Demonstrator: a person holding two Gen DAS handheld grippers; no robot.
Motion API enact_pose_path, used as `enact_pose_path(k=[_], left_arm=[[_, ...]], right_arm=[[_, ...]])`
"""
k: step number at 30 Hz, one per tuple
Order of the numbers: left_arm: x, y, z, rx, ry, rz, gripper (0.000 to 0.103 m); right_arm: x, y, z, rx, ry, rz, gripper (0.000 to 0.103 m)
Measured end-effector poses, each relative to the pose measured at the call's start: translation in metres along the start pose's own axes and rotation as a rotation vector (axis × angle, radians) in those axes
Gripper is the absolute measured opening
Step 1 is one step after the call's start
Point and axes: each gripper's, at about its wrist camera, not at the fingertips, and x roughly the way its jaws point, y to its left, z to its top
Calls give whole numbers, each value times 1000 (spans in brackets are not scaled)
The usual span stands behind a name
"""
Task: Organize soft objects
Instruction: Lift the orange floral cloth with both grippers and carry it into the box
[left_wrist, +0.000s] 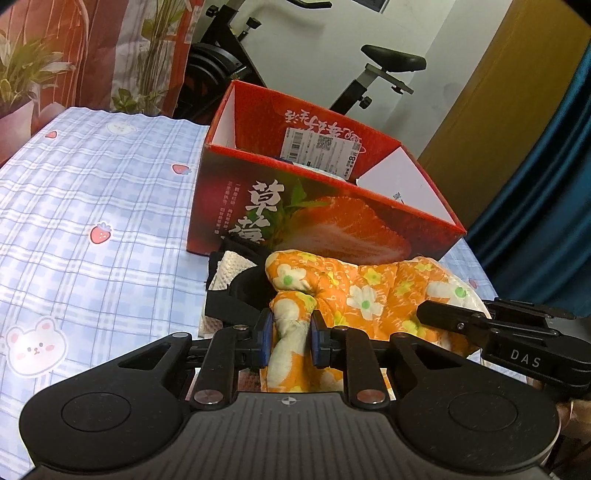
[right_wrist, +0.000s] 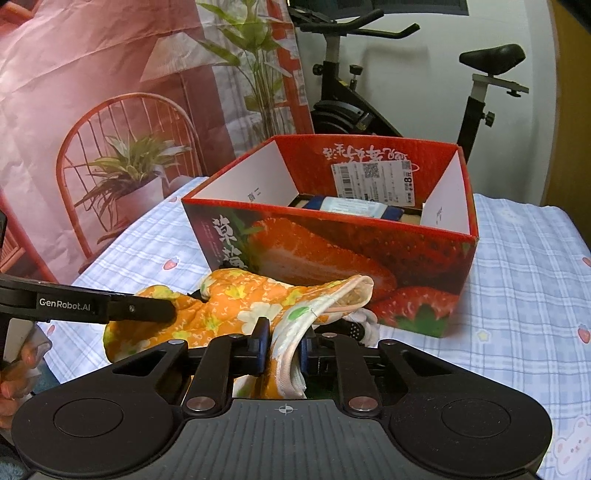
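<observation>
My glossy red strawberry carton (right_wrist: 332, 254) stands open on the checked-cloth surface (left_wrist: 92, 206). Just before it lies the quilted orange floral mitt (left_wrist: 369, 291) (soft, padded), pinched by my left tool (left_wrist: 291, 338) and right tool (right_wrist: 282, 341), both nearly closed.

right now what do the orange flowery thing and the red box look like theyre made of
Orange floral mitt: looks like padded, quilted cotton, matte; it puckers and folds between the pads, with a pale lining at its opening. Strawberry box: looks like printed cardboard with a slight sheen, stiff straight walls, plain white inside.
</observation>
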Motion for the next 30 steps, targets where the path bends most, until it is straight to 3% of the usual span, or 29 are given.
enact_pose_path(k=[10, 16, 22, 30], left_arm=[[-8, 2, 3, 3, -34, -2, 20], [-26, -3, 18, 28, -107, -2, 20], [-43, -16, 56, 93, -208, 4, 20], [-11, -33, 123, 139, -284, 64, 20]], right_arm=[[-3, -2, -2, 24, -8, 12, 14], [-13, 2, 9, 10, -49, 25, 13], [-29, 3, 43, -13, -125, 54, 13], [-13, -12, 111, -82, -188, 24, 13]])
